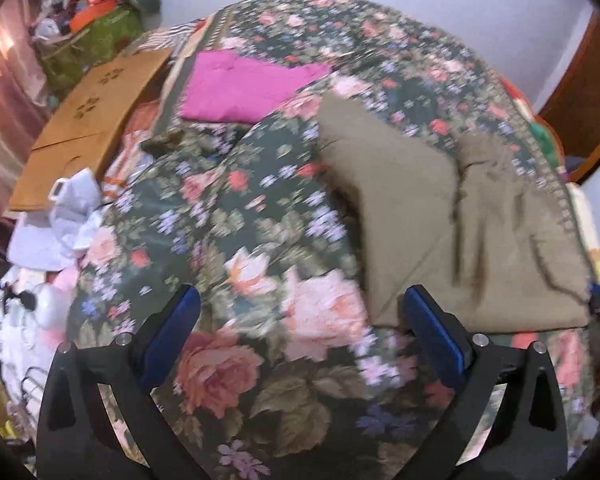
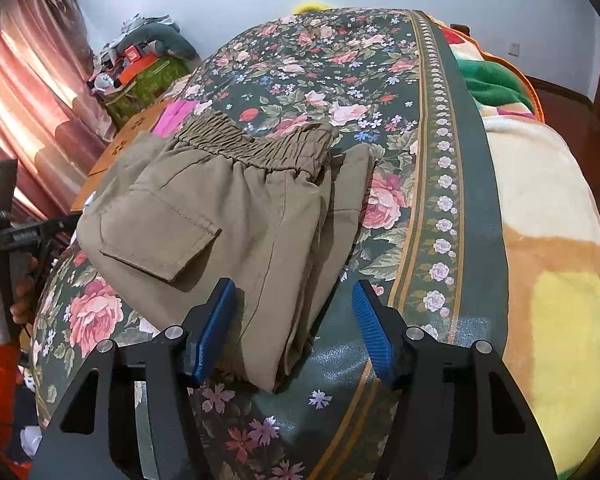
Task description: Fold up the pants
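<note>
1. Pants (image 2: 228, 216) lie folded on the bed (image 2: 380, 92), near edge between the right hand-held gripper (image 2: 294, 328) fingers, which gape empty.
2. Left hand-held gripper (image 1: 300, 340), also spread and empty, has them ahead-right.
3. Pinch all layers together before the next fold.

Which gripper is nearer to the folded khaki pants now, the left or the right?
Right. The right gripper is open with the pants edge between its fingers. The left gripper is open over the floral bedspread, pants off to its right.

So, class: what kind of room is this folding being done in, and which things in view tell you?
Most likely a bedroom in a home. The khaki pants lie on a bed under a floral bedspread, a fleece blanket sits alongside, and pink curtains hang behind.
</note>
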Tool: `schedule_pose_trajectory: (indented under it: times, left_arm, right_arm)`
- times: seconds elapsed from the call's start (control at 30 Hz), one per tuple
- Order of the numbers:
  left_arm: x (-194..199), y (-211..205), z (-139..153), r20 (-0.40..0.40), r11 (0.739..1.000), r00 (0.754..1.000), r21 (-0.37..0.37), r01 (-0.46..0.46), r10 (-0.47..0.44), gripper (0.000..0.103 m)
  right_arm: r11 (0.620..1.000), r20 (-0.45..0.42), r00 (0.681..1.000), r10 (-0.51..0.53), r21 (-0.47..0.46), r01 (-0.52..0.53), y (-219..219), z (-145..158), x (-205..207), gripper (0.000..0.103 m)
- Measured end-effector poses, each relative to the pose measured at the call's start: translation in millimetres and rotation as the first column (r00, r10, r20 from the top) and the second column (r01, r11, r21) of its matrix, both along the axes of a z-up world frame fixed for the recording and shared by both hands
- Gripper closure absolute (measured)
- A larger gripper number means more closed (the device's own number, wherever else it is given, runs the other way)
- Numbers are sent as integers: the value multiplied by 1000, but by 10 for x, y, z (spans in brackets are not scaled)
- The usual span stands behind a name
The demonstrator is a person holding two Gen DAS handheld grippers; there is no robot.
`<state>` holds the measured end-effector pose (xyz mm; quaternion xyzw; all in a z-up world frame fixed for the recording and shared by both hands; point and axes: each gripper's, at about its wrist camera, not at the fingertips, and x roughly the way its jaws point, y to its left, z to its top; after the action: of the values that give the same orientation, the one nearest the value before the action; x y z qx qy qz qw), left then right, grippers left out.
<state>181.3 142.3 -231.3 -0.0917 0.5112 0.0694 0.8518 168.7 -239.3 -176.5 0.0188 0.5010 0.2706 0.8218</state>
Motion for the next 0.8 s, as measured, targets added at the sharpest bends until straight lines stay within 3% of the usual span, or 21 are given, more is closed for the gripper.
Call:
schedule_pose_trajectory:
  times: [0.1, 0.2, 0.27, 0.33, 0.53, 0.7, 0.8]
  left_arm:
    - [164, -45, 87, 24, 998, 999, -36, 48, -47, 3]
    - [433, -61, 35, 5, 987, 995, -120, 103, -103, 23]
    - [623, -33, -75, -38, 979, 993, -174, 104, -112, 43]
    - [787, 8, -207, -77, 972, 990, -213, 95, -114, 55]
    - [1140, 210, -341, -80, 944, 993, -323, 62, -92, 57]
    - [1356, 344, -347, -80, 960, 995, -276, 38, -62, 69]
    - [1433, 409, -276, -82, 990, 996, -138, 11, -22, 82]
  right_arm:
    - [1000, -2, 1000, 5, -3, -5, 7, -9, 10, 47]
    - [1000, -3, 1000, 5, -3, -5, 8, -14, 9, 47]
    - [1000, -3, 1000, 9, -8, -9, 18, -19, 4, 47]
    - [999, 2, 1000, 27, -25, -27, 41, -26, 0, 47]
    - [998, -1, 999, 51, -42, -51, 68, -40, -6, 47]
    - [998, -9, 999, 53, -28, -53, 55, -51, -1, 47]
    - [998, -12, 999, 50, -24, -50, 52, -49, -4, 47]
